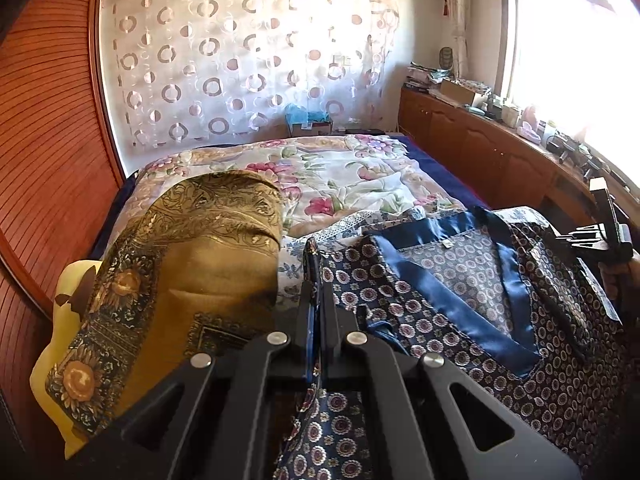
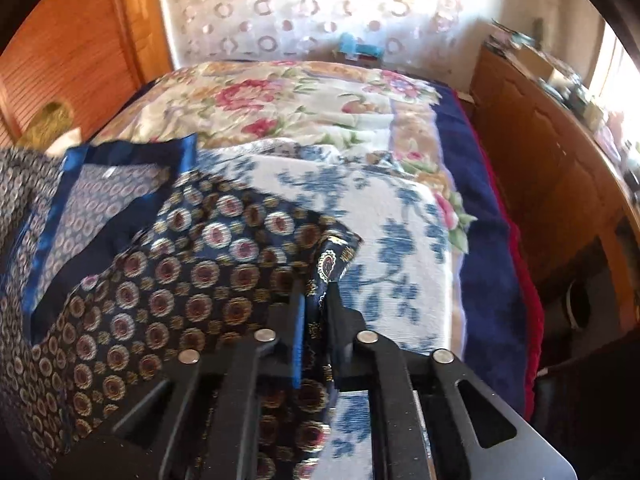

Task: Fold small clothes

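Note:
A dark navy garment (image 1: 460, 320) with round medallion print and blue satin collar trim lies on the bed. My left gripper (image 1: 314, 280) is shut on its left edge, cloth pinched between the fingers. The garment also shows in the right wrist view (image 2: 180, 272), where my right gripper (image 2: 318, 300) is shut on its right corner. The other gripper (image 1: 600, 236) shows at the right edge of the left wrist view, beside the garment.
The garment rests on a white cloth with blue flowers (image 2: 392, 240) over a floral bedspread (image 1: 320, 176). A gold patterned pillow (image 1: 188, 272) stands to the left. A wooden cabinet (image 1: 480, 148) with clutter runs along the right. A wooden wardrobe (image 1: 44, 160) is at the left.

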Demonstrator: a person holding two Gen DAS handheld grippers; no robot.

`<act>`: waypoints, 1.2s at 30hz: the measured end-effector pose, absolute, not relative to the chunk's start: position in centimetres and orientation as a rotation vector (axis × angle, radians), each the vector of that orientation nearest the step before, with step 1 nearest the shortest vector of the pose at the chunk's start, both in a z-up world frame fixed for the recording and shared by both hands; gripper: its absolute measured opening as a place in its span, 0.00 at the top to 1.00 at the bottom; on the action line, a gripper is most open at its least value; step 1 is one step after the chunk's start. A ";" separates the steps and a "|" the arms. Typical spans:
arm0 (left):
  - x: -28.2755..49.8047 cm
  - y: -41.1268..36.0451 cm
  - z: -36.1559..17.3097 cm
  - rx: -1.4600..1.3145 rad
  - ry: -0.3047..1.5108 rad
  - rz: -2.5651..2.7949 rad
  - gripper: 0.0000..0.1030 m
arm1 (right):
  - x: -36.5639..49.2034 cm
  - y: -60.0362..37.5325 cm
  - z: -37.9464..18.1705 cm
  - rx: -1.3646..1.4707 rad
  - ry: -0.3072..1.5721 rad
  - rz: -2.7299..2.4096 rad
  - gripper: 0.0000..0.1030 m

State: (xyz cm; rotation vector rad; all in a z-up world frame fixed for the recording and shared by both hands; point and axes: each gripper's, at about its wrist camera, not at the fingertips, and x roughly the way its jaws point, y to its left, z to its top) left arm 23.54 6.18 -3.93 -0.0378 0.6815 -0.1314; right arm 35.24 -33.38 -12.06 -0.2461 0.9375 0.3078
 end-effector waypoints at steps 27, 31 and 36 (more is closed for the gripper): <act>8.6 7.9 -1.4 -0.083 0.478 -0.075 1.00 | 19.4 -33.8 -3.8 -0.212 0.620 0.330 0.99; 5.3 9.1 -3.1 -0.130 0.471 -0.051 1.00 | 15.3 -35.2 -4.5 -0.169 0.614 0.319 0.99; 0.2 10.4 -4.8 -0.163 0.467 -0.019 1.00 | 9.6 -36.6 -5.6 -0.153 0.633 0.305 0.99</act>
